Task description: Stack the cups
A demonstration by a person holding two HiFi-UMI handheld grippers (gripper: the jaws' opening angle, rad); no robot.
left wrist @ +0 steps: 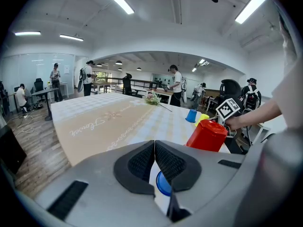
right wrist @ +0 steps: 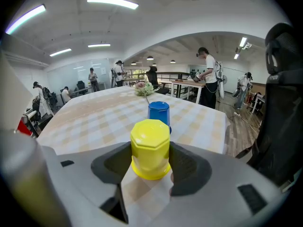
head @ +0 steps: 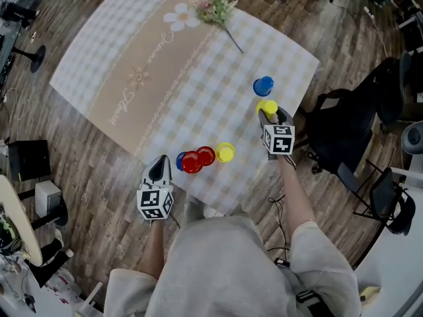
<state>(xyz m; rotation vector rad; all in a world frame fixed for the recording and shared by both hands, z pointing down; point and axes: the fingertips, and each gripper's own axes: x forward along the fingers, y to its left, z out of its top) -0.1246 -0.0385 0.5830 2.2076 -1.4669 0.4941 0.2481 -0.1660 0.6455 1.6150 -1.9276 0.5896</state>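
Note:
An upside-down yellow cup point(right wrist: 150, 148) stands on the checked tablecloth point(head: 198, 78) near the right edge, and my right gripper point(head: 268, 115) is shut on it, one pad against each side. Just beyond it stands an upside-down blue cup point(head: 263, 85) point(right wrist: 158, 113). Near the front edge sit two red cups point(head: 192, 162), another yellow cup point(head: 225, 152) and a mostly hidden blue cup point(left wrist: 163, 186). My left gripper point(head: 160, 166) point(left wrist: 153, 145) hovers at the table's front edge just left of the red cups, shut with nothing in it. One red cup point(left wrist: 207, 135) shows to its right.
A sprig of flowers point(head: 217, 8) lies at the far side of the cloth. A black office chair point(head: 344, 131) stands close to the right of the table. Equipment and cables sit on the wooden floor at the left. Several people stand in the room behind.

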